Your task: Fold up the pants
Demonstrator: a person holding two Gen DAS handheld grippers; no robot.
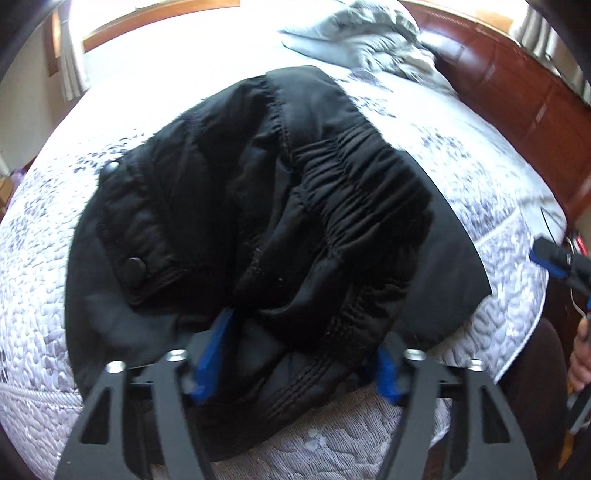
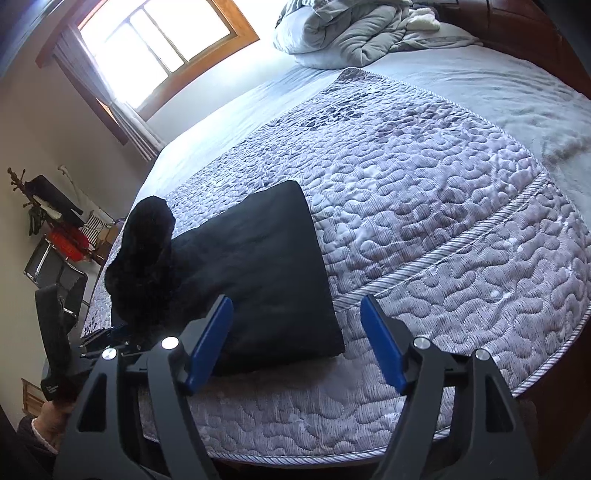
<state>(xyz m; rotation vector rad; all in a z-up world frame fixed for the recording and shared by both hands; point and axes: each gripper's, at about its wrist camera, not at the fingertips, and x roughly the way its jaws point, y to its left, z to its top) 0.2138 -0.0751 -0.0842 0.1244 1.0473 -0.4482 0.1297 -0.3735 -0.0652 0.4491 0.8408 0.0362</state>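
I count one pair of black pants (image 1: 266, 206) on one bed (image 2: 424, 206). I hold two grippers: my left gripper (image 1: 295, 365) and my right gripper (image 2: 295, 343), each with two blue pads. There is one rumpled grey blanket (image 2: 354, 29) at the far end, one window (image 2: 155, 40), one curtain (image 2: 125, 122) and one chair (image 2: 55, 269) by the wall.

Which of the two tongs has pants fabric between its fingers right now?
The left tongs: the bunched waistband of the black pants sits between its blue fingers. The right tongs are open over the quilt.
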